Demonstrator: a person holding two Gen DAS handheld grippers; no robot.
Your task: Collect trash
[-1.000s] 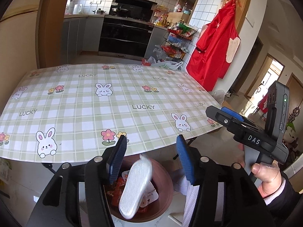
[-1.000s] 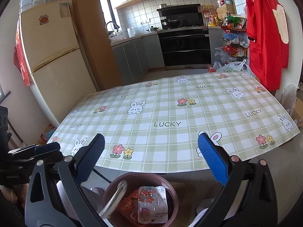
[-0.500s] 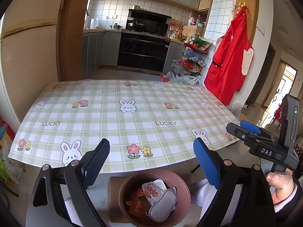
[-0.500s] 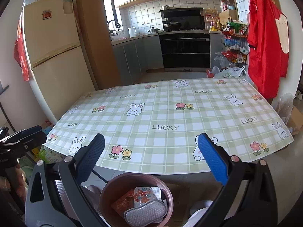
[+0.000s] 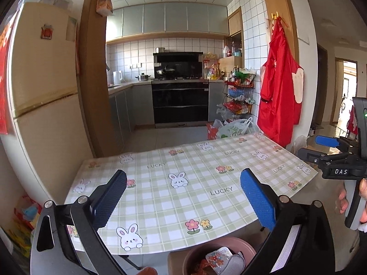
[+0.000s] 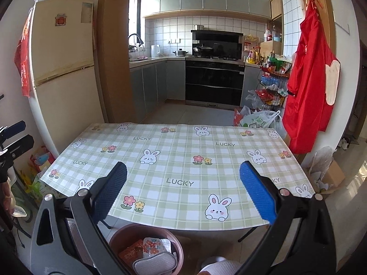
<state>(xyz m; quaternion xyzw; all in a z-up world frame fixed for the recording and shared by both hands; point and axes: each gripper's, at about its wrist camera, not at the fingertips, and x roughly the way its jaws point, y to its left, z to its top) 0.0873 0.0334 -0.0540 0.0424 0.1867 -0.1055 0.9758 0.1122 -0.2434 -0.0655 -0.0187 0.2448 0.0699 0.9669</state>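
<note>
Left hand-held gripper (image 5: 183, 197): jaws opening wide, nothing between them; right hand-held gripper (image 6: 183, 194): wide, empty. Trash (image 6: 153, 254): inside the pink bin (image 6: 179, 247) on the floor below the counter's (image 6: 183, 160) near edge. Advice: scan the counter edge to edge for leftovers before lowering either gripper.

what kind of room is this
A home kitchen with a dining area, most likely. A stove with range hood stands at the back, a fridge on the left, and a table under a bunny-print cloth in front, with a trash bin below.
</note>
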